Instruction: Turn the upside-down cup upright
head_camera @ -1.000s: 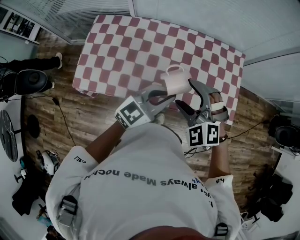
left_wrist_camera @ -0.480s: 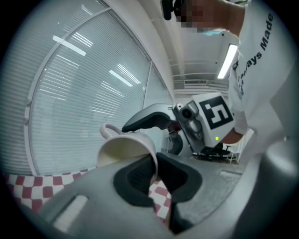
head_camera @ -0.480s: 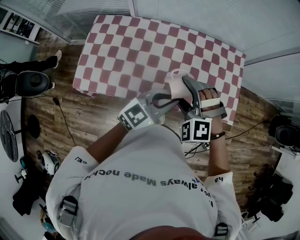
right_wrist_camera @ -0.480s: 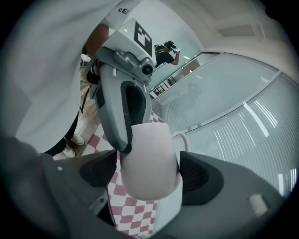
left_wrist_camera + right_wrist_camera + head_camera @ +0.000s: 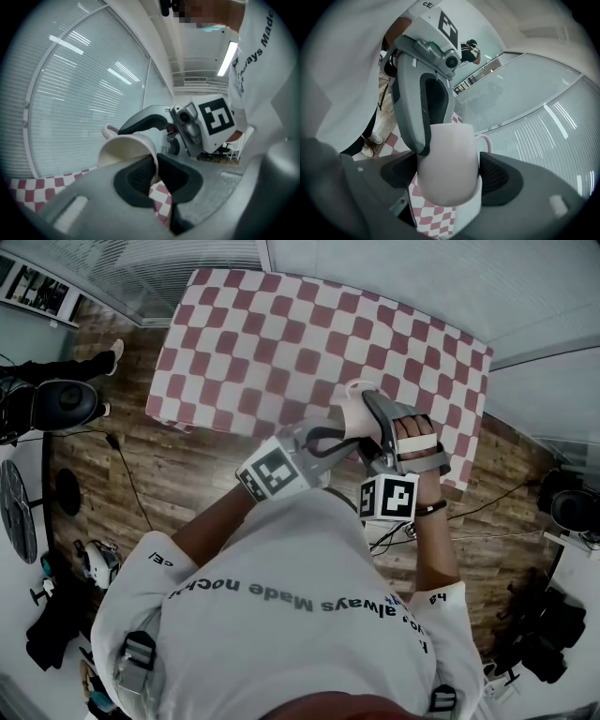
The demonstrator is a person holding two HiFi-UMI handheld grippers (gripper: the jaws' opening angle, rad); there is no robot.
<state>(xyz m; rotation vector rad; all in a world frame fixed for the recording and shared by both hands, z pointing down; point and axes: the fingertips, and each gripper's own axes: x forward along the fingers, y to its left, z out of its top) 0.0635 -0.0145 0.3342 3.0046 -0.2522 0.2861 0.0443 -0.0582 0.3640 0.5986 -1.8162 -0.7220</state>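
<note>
From the head view, the cup is in the air over the near edge of the checkered desk, with the left tool and the right tool meeting on it. That view does not show how either one grips.

The left gripper view shows this for its own tool. The left tool is clamped shut on the cup's thin wall at the rim, one pad inside the mouth and one outside. The cup lies tilted, with its open mouth toward the camera and its handle up and to the left.

The right gripper view shows the opposite end of the cup. Its rounded base faces the camera and its handle sticks out to the right. The right tool is spread wide around the cup's body, with a dark pad just beside each flank. It is not clear that the pads squeeze. Its jaws have just been closing a little with the cup between them. One jaw of the left tool comes down over the cup's rim in this view.

A second ago the right tool stood beside and below the cup, apart from it. It has since come in so that its jaws straddle the cup. The left tool and the cup have hardly shifted.
</note>
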